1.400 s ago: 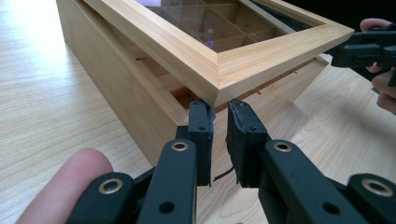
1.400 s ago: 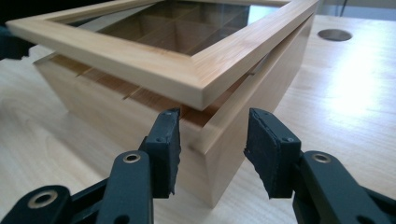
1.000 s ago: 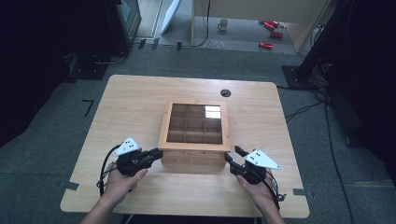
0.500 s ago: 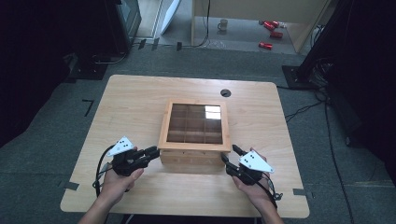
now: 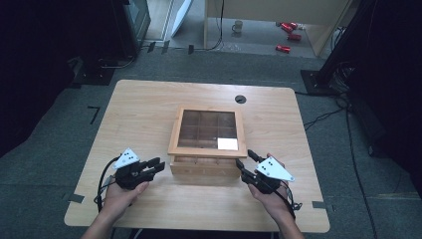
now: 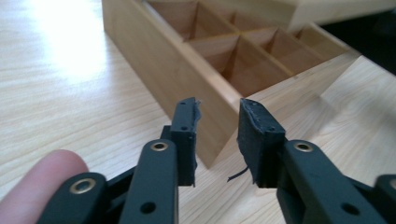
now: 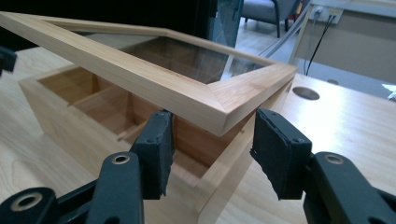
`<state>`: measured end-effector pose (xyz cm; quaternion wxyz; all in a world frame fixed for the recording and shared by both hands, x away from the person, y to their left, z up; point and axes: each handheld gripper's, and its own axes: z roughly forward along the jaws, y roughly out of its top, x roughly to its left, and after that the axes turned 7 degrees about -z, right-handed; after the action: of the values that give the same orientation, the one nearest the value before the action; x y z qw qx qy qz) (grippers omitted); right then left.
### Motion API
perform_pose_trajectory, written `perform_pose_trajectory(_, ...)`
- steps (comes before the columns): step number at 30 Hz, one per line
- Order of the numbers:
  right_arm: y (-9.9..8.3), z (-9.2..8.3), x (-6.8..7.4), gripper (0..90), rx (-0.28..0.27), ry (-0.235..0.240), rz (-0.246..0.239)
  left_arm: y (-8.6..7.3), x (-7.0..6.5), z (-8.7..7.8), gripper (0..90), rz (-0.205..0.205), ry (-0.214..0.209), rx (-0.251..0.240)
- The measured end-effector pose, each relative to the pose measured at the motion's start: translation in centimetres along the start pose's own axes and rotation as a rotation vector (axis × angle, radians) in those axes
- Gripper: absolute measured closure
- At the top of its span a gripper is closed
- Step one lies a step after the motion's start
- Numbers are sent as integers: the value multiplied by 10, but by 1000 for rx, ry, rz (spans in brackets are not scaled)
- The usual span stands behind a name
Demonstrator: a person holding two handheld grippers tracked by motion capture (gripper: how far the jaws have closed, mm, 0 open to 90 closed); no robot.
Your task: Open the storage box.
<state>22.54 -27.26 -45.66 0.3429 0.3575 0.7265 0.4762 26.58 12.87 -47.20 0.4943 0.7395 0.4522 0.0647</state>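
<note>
Left hand-held gripper [image 5: 158, 165]: jaws part open and just been widening, nothing between the pads, poised just off the near left corner of the wooden box [image 5: 206, 166] on the worktop [image 5: 144, 109]. Ahead of both grippers, the glass-paned lid [image 5: 207, 131] stands raised at its near edge. Right hand-held gripper [image 5: 242, 165]: jaws half open astride the lid's near right corner, one jaw under the frame; whether a pad bears on the wood cannot be told. Step judged in hand: lifting the lid open. The next move calls for an upward swing about the far edge.
</note>
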Motion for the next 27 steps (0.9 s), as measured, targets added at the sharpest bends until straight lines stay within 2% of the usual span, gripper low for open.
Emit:
perform_pose_trajectory(6,7,0,-2,455,-7,-15,-33,-2,6,3,563,-25,10,15)
perform_pose_trajectory(10,9,0,-3,482,-21,-11,-38,-4,11,6,477,-42,59,31)
perform_pose_trajectory(14,12,0,-5,496,-37,-5,-43,-5,13,8,431,-45,77,40)
perform_pose_trajectory(17,15,1,-7,502,-44,2,-43,-7,16,11,388,-43,114,64)
perform_pose_trajectory(18,16,1,-7,504,-45,4,-47,-7,16,11,369,-43,114,64)
perform_pose_trajectory(19,18,2,-8,505,-46,5,-47,-8,17,11,348,-35,149,77)
perform_pose_trajectory(21,20,3,-9,505,-49,4,-50,-9,19,12,285,-35,188,96)
perform_pose_trajectory(22,21,4,-10,505,-52,6,-45,-9,19,12,248,-35,188,96)
perform_pose_trajectory(23,22,4,-11,506,-55,9,-42,-9,22,13,217,-43,224,120)
perform_pose_trajectory(24,24,4,-13,506,-57,14,-39,-10,24,14,194,-45,238,136)
perform_pose_trajectory(27,29,5,-17,508,-54,25,-43,-15,28,13,168,-30,280,169)
